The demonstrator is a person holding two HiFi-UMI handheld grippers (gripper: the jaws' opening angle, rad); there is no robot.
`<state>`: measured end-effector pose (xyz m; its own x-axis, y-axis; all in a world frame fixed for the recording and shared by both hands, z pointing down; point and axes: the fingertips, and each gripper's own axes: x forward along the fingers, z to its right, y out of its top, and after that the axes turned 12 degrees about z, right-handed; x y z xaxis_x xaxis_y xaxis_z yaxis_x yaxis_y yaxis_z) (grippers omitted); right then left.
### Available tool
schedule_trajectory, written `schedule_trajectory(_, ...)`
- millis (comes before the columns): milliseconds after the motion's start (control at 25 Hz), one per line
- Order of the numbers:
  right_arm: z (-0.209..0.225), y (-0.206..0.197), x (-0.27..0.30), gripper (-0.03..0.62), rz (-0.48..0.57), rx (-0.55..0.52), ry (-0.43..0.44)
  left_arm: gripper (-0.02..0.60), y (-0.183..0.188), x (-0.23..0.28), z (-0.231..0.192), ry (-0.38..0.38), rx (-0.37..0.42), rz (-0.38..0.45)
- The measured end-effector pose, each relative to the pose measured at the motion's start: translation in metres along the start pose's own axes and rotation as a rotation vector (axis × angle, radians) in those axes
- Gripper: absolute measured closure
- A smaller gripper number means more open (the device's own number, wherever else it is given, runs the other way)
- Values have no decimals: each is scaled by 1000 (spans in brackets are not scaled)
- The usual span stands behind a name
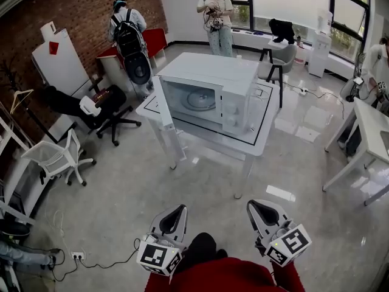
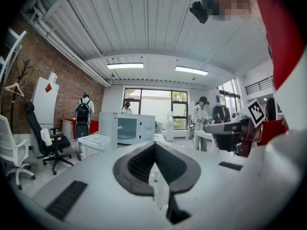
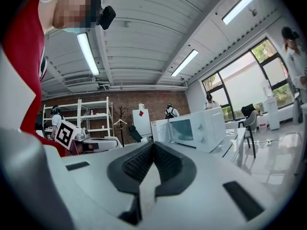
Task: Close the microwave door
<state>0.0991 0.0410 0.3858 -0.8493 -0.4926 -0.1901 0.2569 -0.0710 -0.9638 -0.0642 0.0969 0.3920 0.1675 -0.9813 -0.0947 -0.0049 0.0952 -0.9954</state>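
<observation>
Left gripper [image 1: 177, 214] and right gripper [image 1: 260, 212] both clenched, empty. Microwave [image 1: 209, 93] sits on table [image 1: 262, 132], well ahead. Door [image 1: 159, 102] apparently stands open on its left side, nearer the left gripper.

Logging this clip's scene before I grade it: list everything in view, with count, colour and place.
middle table: one, white with black outline, room centre
microwave: one, white, door open, on the middle table
side table: one, white, right edge
office chairs: three; black chair and white chair at left, grey chair by the windows
people: three; one with backpack rear left, one rear centre, one at right edge
power strip: one, white, floor lower left
left gripper: one, white, shut, empty, bottom left
right gripper: one, white, shut, empty, bottom right
</observation>
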Motion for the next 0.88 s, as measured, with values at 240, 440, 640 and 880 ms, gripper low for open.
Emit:
schedule_trajectory(240,18,2,12,579,7,3,-13,571,-1,19,-22,29,11,-9)
schedule_trajectory(440,37,-4,36,579,-5,9,-43,571,-11,48,-51,35,2,-20)
schedule_trajectory(640,67,-6,71,580,-22,3,-70,569,-21,83,-92,72,-6,-36)
schedule_trajectory(880,92,-7,115,579,-47,10,-90,507,-32,108,-136,116,-35,-89)
